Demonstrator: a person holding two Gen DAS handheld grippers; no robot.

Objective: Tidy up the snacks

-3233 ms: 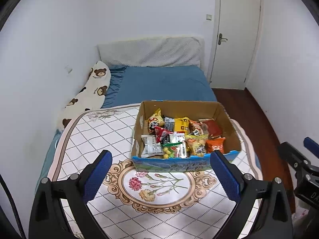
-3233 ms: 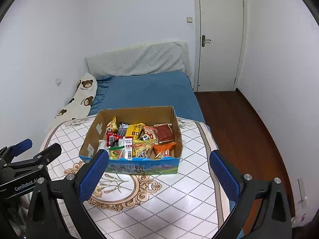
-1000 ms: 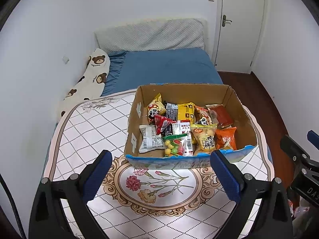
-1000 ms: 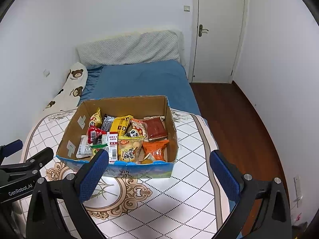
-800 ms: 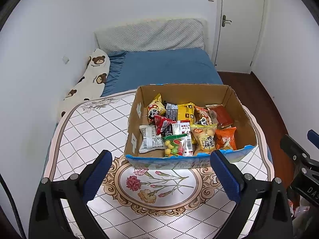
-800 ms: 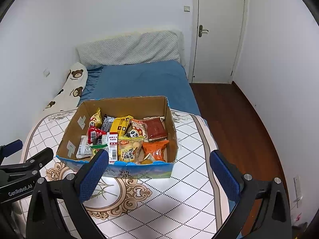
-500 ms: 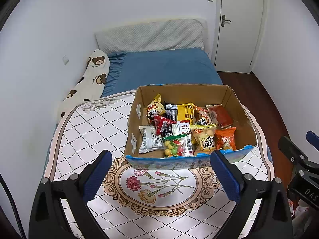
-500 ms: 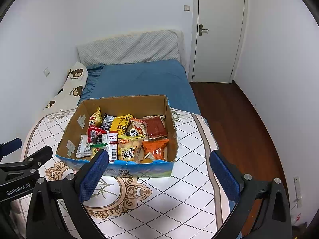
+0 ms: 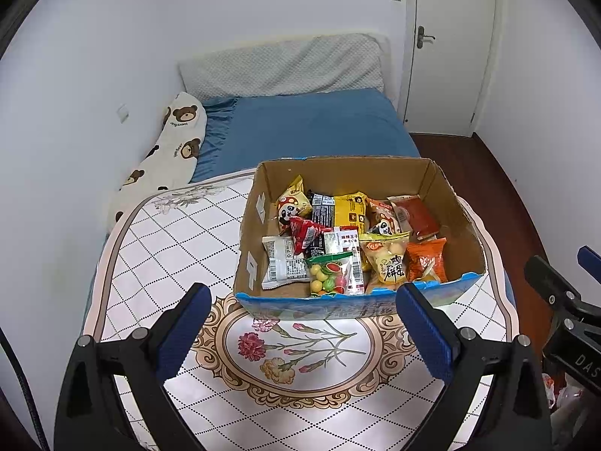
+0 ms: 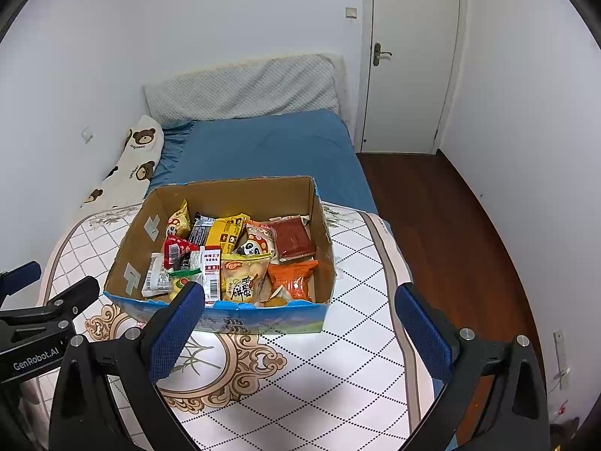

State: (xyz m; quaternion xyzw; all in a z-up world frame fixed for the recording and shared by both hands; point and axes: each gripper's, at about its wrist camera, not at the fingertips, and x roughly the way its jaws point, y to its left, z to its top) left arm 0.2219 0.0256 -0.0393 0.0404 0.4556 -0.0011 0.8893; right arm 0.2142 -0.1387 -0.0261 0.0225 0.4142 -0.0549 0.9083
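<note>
A cardboard box with a blue front stands on a patterned white mat on the bed; it also shows in the right wrist view. Several snack packets lie inside, among them an orange packet, a candy bag, a yellow packet and a dark red packet. My left gripper is open and empty, in front of the box. My right gripper is open and empty, in front of the box's right half.
A blue bed sheet and a grey pillow lie behind the box. A bear-print bolster lies along the left wall. A white door and dark wood floor are on the right.
Both grippers have risen and tilted down since three seconds ago, so the box's contents show more from above. In the last second little has moved.
</note>
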